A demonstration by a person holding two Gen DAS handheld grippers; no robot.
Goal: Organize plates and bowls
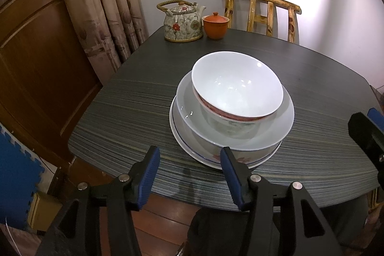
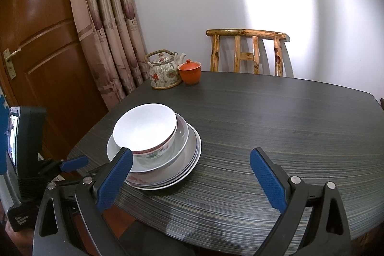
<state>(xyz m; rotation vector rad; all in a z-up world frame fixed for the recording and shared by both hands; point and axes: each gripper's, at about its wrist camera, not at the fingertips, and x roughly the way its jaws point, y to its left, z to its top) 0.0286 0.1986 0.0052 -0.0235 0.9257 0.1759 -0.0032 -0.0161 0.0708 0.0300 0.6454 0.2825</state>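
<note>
A white bowl with a red rim band (image 1: pixel 236 83) sits tilted inside a wider pale bowl (image 1: pixel 276 133), which rests on stacked plates (image 1: pixel 211 157) with a blue line and a flower print. The stack stands on the dark striped table (image 1: pixel 120 107). My left gripper (image 1: pixel 189 160) is open and empty, just in front of the stack's near edge. In the right wrist view the same stack shows at the left: bowl (image 2: pixel 144 126), pale bowl (image 2: pixel 180 136), plates (image 2: pixel 189 167). My right gripper (image 2: pixel 192 162) is open and empty, to the right of the stack.
A floral teapot (image 1: pixel 182 24) and an orange lidded cup (image 1: pixel 215 25) stand at the table's far edge. A wooden chair (image 1: pixel 261 11) is behind the table. Curtain (image 1: pixel 105 4) and wooden door (image 1: pixel 36 52) are at the left. The right gripper's body (image 1: pixel 367 136) shows at the right edge.
</note>
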